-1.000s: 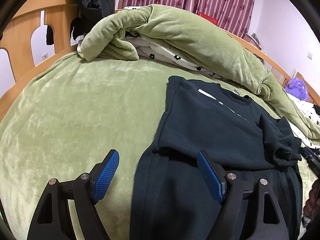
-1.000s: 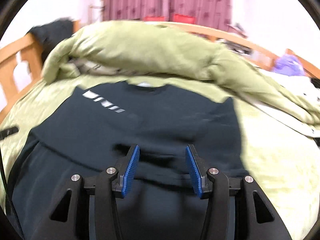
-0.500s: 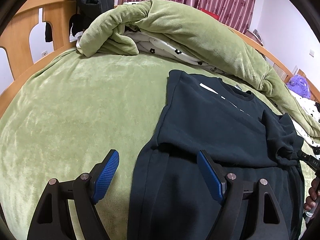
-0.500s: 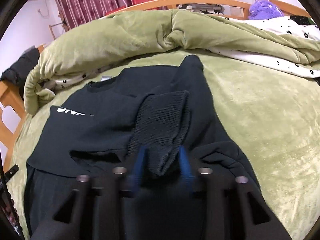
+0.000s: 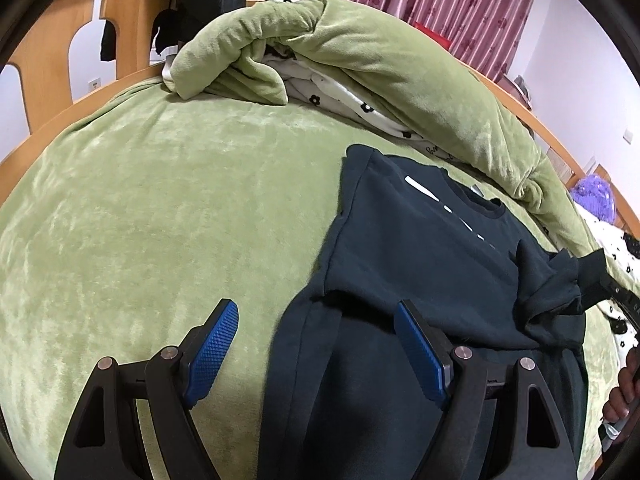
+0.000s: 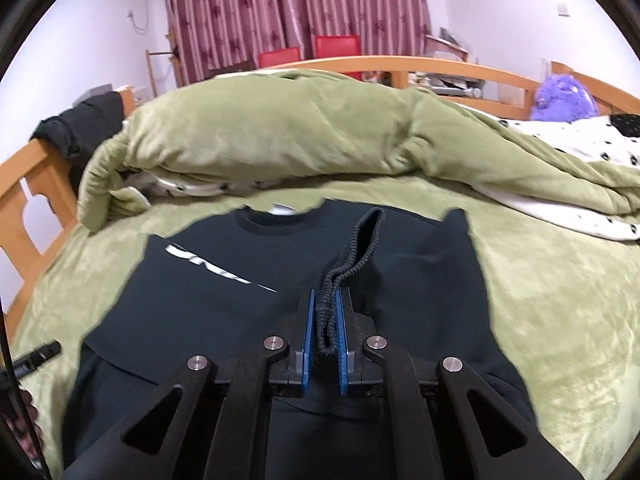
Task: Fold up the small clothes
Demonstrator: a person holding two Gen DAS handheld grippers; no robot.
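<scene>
Fingers [image 6: 309,336] pinch ribbed cuff [image 6: 362,248] above sweatshirt [image 6: 208,304].

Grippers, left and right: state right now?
Left gripper: open, holding nothing, poised over the edge of the dark sweatshirt.
Right gripper: jaws have just been closing, now shut on the sweatshirt's ribbed cuff.

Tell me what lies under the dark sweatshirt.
The sweatshirt lies on the green bed cover, overlapping another dark garment nearer the camera. Whatever else is beneath is covered.
</scene>
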